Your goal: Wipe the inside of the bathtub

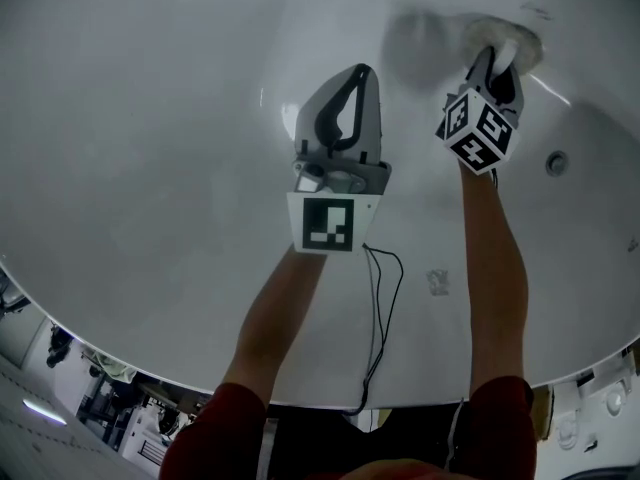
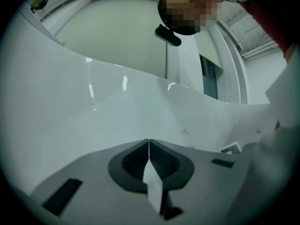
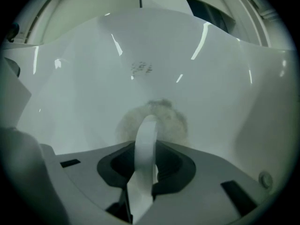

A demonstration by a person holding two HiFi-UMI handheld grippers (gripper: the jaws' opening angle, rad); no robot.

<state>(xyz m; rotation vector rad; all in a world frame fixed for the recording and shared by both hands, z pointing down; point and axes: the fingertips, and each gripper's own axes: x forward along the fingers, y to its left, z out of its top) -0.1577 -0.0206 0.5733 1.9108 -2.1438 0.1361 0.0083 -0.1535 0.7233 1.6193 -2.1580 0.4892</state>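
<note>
The white bathtub point(image 1: 150, 168) fills the head view. My right gripper point(image 1: 497, 58) reaches to the far wall at upper right and is shut on the white looped handle point(image 3: 146, 144) of a round, fuzzy grey wiping pad point(image 3: 154, 118). The pad point(image 1: 505, 36) lies flat against the tub wall. In the middle of the tub my left gripper point(image 1: 361, 72) hovers over the smooth surface. Its jaws meet in a thin line in the left gripper view point(image 2: 148, 146), with nothing between them. It is a hand's width to the left of the pad.
A small round metal fitting point(image 1: 557, 163) sits in the tub wall right of the right gripper, also low at the right in the right gripper view point(image 3: 265, 179). A faint printed mark point(image 1: 437, 281) lies near a thin black cable point(image 1: 382, 308). The tub's near rim point(image 1: 150, 363) curves below, with clutter beyond it.
</note>
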